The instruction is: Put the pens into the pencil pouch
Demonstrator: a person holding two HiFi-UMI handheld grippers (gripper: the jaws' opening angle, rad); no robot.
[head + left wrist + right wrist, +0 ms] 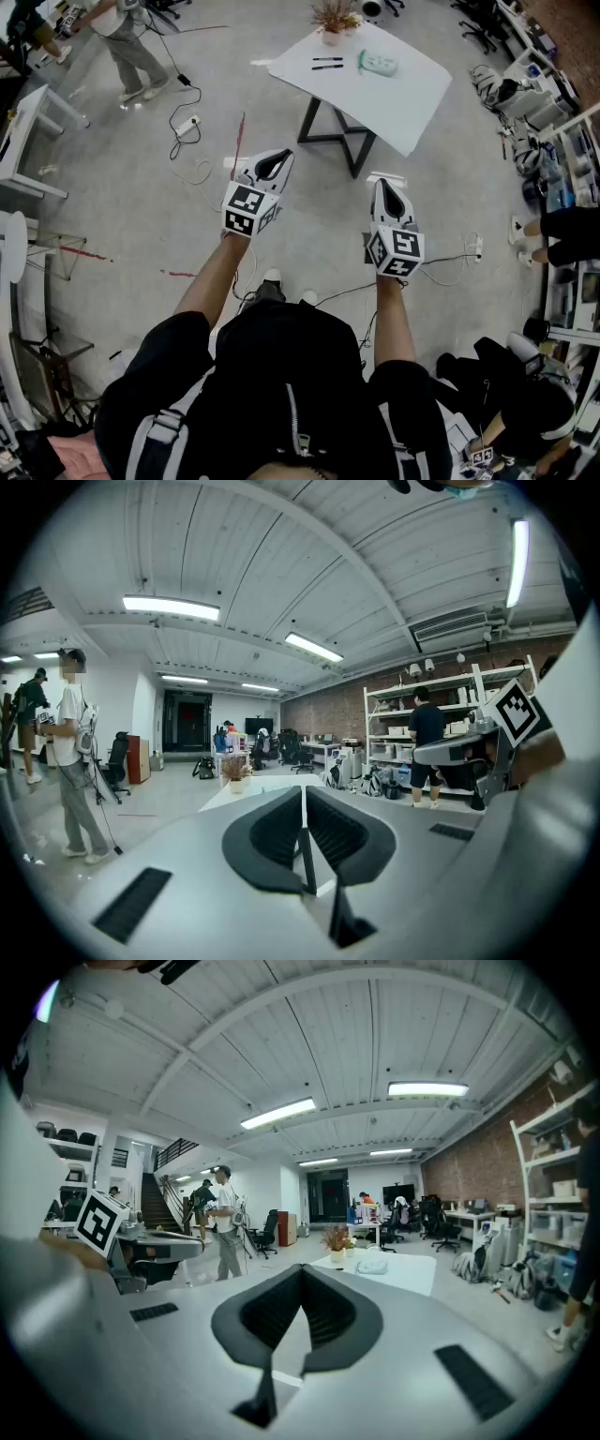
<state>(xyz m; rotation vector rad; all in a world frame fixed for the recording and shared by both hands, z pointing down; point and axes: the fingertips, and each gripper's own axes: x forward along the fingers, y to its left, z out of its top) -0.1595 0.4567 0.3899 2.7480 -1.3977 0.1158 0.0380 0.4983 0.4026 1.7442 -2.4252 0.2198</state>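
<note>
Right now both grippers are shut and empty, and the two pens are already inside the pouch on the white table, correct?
Not quite. The pens lie on the white table beside the pouch, not inside it; the head view shows this. The left gripper and right gripper are indeed shut and empty.

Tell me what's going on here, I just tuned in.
A person stands some way back from the white table, holding the left gripper and right gripper out in front. Both grippers are shut and empty. The two pens lie on the table beside the pencil pouch, near a potted plant. Nothing has been picked up yet.
</note>
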